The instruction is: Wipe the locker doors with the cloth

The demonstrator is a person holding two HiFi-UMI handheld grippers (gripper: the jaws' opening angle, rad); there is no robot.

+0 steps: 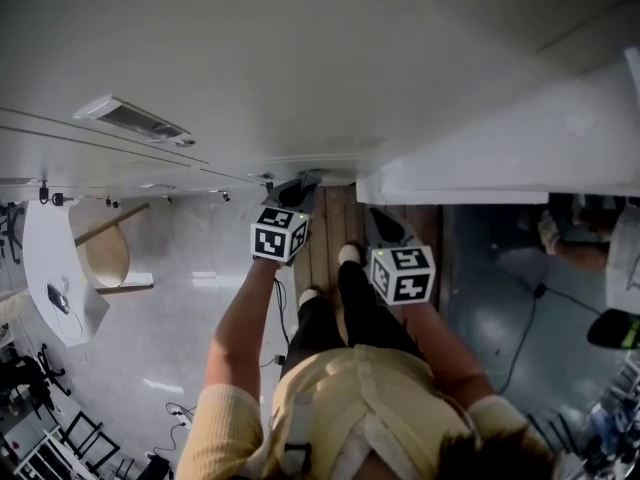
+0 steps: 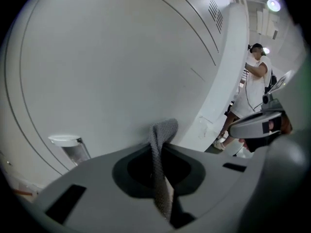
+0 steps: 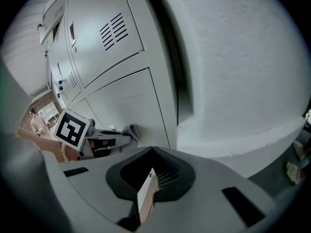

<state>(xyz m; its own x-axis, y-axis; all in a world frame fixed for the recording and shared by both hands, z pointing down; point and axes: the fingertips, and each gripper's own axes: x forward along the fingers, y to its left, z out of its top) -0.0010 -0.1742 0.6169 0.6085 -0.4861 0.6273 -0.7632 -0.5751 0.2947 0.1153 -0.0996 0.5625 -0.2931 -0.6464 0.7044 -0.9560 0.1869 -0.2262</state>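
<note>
Left tongs (image 2: pixel 161 152) are clamped on the grey cloth (image 2: pixel 165 128), and the cloth's bunched end is pressed right up against the locker door (image 2: pixel 107 57). Right tongs (image 3: pixel 148 187) are squeezed together with nothing in them, hanging near that door, just beside the left ones.

Cloth (image 2: pixel 164 130) tail hidden inside left gripper (image 2: pixel 162 152); locker door (image 2: pixel 121 57) edges cropped.

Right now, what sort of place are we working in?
Likely a locker room or staff area: a bank of grey metal locker doors with vent slots, and another person standing further along.
</note>
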